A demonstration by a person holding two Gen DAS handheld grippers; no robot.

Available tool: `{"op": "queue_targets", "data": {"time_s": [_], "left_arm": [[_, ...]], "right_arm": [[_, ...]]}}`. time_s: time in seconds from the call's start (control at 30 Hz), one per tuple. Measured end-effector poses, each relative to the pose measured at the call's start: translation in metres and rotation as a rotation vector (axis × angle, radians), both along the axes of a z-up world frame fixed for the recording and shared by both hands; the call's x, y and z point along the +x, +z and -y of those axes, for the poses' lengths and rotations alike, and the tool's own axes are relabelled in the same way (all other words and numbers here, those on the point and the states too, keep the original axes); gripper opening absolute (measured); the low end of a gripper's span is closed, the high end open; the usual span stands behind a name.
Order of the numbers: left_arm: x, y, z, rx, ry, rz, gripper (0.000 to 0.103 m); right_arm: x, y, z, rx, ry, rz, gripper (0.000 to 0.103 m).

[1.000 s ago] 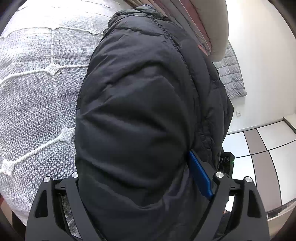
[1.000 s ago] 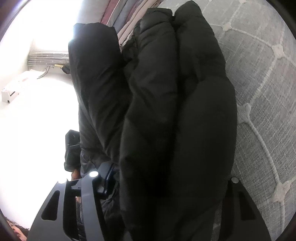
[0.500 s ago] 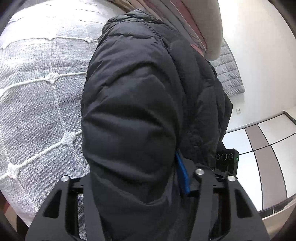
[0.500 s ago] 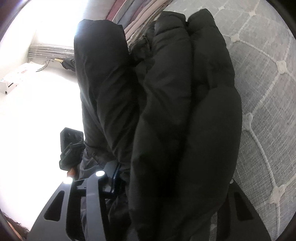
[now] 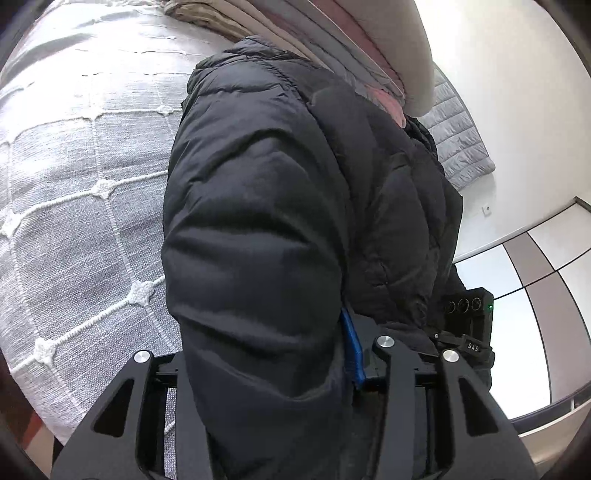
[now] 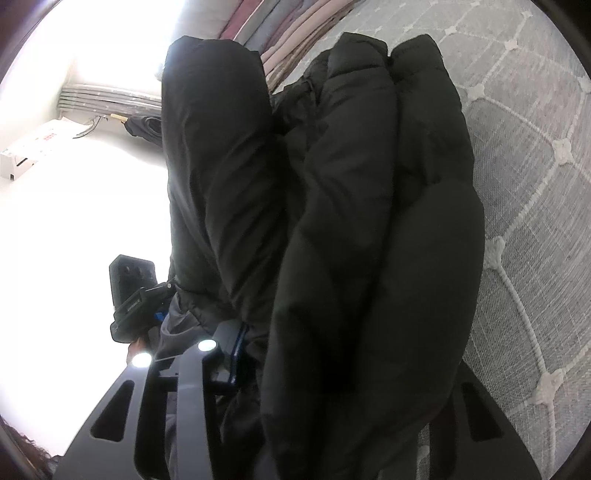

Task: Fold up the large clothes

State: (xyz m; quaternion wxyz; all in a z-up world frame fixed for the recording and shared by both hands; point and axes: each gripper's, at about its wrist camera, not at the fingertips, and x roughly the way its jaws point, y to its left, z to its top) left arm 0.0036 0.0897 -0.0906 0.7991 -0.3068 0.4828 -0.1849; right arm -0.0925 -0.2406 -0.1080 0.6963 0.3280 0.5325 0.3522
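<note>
**Both tongs close on the bunched puffer jacket**

Since a second ago, both pairs of jaws have narrowed around the black puffer jacket, and the bundle sits a little higher against the bedspread behind it. Your left gripper was spread wide then; now its jaws are closing, with a thick padded fold filling the gap and the blue pad pressed into the fabric. Your right gripper is closing too, pinching a stack of several padded layers that hides its outer finger almost wholly.

The jacket hangs between the two tools, over the grey quilted bedspread, near a pile of folded bedding at the far edge. From the right wrist view you can see the left tool just beside the jacket's other side.

As for progress, judge it as partway: the garment is already gathered into long doubled rolls, so some folding appears done. It is not yet lying flat or squared. What seems left is to lay it down, bring the ends together, and smooth the puffy layers, which will likely spring back.
</note>
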Motion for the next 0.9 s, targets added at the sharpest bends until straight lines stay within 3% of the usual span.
{"op": "queue_targets", "data": {"time_s": [0.07,0.1,0.17,0.27,0.33,0.47,0.63,0.8,0.9], "left_arm": [[0.002,-0.002,-0.003,-0.013,-0.003,-0.012,0.041],[0.004,-0.005,-0.006,-0.019,-0.007,-0.024,0.042],[0.006,-0.012,-0.008,-0.038,-0.011,-0.057,0.054],[0.012,-0.025,-0.016,-0.109,0.003,-0.138,0.072],[0.015,-0.031,-0.02,-0.14,0.003,-0.166,0.078],[0.018,-0.036,-0.026,-0.188,0.007,-0.19,0.083],[0.016,-0.034,-0.019,-0.158,0.007,-0.17,0.084],[0.015,-0.03,-0.009,-0.128,0.008,-0.148,0.084],[0.014,-0.03,-0.007,-0.125,0.01,-0.146,0.084]], "right_arm": [[0.001,-0.003,-0.003,0.01,0.0,-0.013,0.043],[0.002,-0.007,-0.002,0.034,-0.006,-0.041,0.049],[0.004,-0.016,0.001,0.088,-0.029,-0.109,0.058],[0.007,-0.019,0.0,0.145,-0.029,-0.132,0.071],[0.01,-0.022,-0.001,0.194,-0.032,-0.157,0.075],[0.015,-0.026,-0.003,0.229,-0.029,-0.175,0.075],[0.019,-0.022,-0.007,0.196,-0.009,-0.138,0.075],[0.015,-0.013,-0.015,0.11,-0.018,-0.07,0.056],[0.013,-0.007,-0.021,0.082,-0.023,-0.044,0.053]]}}
